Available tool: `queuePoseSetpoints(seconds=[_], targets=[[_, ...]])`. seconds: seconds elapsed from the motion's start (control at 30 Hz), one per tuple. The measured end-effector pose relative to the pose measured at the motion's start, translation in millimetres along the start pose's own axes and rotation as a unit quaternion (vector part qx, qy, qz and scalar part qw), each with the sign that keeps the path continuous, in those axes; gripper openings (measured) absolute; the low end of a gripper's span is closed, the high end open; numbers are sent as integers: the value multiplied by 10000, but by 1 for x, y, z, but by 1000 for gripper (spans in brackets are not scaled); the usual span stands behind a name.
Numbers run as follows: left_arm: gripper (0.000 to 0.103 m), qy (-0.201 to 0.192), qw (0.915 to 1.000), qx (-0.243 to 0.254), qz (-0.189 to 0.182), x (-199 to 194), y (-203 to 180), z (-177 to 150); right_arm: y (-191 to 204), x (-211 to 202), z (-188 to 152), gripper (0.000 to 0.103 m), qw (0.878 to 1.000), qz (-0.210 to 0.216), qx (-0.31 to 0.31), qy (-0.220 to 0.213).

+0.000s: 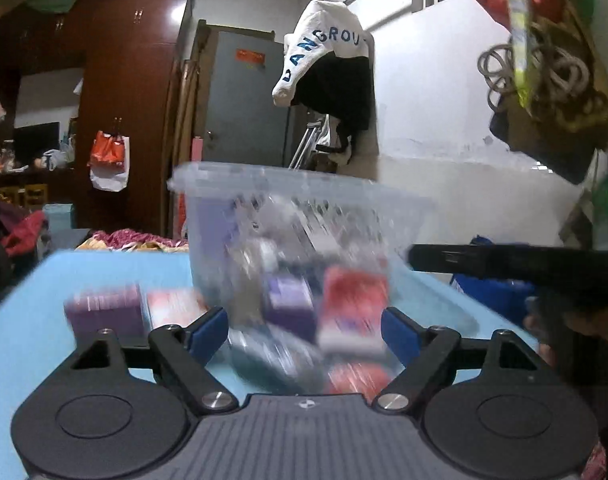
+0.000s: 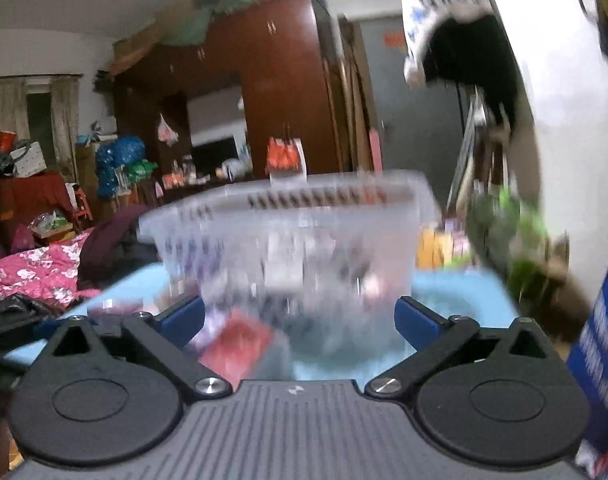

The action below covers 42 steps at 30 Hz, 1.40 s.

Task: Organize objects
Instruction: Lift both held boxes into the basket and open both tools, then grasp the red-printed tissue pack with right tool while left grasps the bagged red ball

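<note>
A clear plastic bin (image 1: 296, 216) stands on a light blue table (image 1: 32, 320), holding purple and red boxes (image 1: 352, 304) seen blurred through its wall. My left gripper (image 1: 304, 328) is open, its blue pads on either side of the bin's near wall, close in front of it. A purple box (image 1: 104, 312) and a red-and-white box (image 1: 174, 306) lie on the table left of the bin. In the right wrist view the same bin (image 2: 288, 232) is blurred, a red box (image 2: 240, 344) inside it. My right gripper (image 2: 300, 320) is open just in front of the bin.
A black flat object (image 1: 504, 264) juts in from the right at bin height. A blue carton (image 2: 600, 352) stands at the right edge. A green plant (image 2: 508, 232) sits behind the table at right. A pink floral bedspread (image 2: 36, 272) lies to the left. A wardrobe and door stand behind.
</note>
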State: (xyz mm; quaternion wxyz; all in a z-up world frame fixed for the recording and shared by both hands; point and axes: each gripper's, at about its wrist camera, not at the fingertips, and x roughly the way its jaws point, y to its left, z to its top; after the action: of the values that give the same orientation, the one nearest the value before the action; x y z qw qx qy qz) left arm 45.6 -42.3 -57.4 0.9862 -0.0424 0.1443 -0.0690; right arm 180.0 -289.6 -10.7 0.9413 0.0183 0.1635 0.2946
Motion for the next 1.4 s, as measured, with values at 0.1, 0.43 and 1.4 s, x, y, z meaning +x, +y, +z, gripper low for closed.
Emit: queuePoseSetpoints(seconds=[0.1, 0.43, 1.4], targets=[[86, -53, 9996, 262, 25, -7, -18, -13, -6, 0, -5, 103, 9997, -70, 239, 81], [52, 489, 9985, 235, -32, 24, -28, -23, 5, 1, -17, 103, 9996, -156, 39, 216], [51, -54, 9992, -162, 370, 2, 24, -15, 16, 2, -27, 37, 9987, 483, 115, -131]])
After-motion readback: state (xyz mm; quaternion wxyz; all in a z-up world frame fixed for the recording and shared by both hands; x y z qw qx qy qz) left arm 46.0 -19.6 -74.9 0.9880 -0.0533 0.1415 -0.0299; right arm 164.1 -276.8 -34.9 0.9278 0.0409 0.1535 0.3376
